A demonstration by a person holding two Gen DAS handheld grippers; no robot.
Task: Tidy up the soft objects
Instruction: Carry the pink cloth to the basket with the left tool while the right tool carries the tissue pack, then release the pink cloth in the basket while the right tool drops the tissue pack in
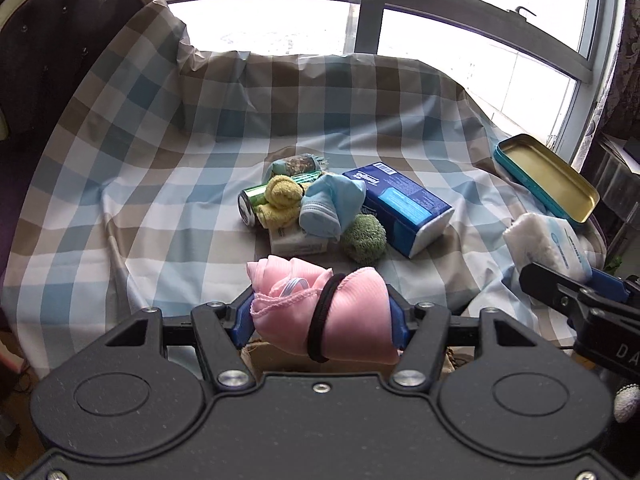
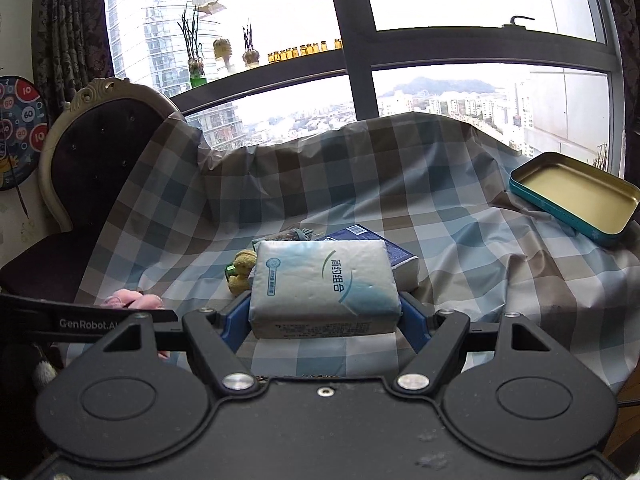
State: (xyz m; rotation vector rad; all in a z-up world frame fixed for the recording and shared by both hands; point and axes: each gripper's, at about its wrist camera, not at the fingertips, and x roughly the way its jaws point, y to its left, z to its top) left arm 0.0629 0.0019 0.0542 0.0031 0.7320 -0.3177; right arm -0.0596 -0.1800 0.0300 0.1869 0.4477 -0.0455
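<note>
My left gripper [image 1: 322, 312] is shut on a rolled pink cloth [image 1: 344, 312] bound by a black hair band, held above the near edge of the checked tablecloth [image 1: 160, 184]. My right gripper [image 2: 324, 312] is shut on a white-and-blue tissue pack [image 2: 324, 284]; that pack [image 1: 548, 246] also shows at the right of the left wrist view. A pile lies mid-table: a yellow plush [image 1: 282, 196], a light blue cloth [image 1: 330, 208], a green scrubber ball [image 1: 365, 238], a green can [image 1: 250, 204], a white box [image 1: 298, 244] and a blue tissue box [image 1: 400, 208].
An open teal tin [image 2: 576, 196] with a gold inside rests at the table's right edge. A dark upholstered chair [image 2: 92, 184] stands at the left, partly under the cloth. A window with small bottles [image 2: 304, 50] and plants on its bar lies behind.
</note>
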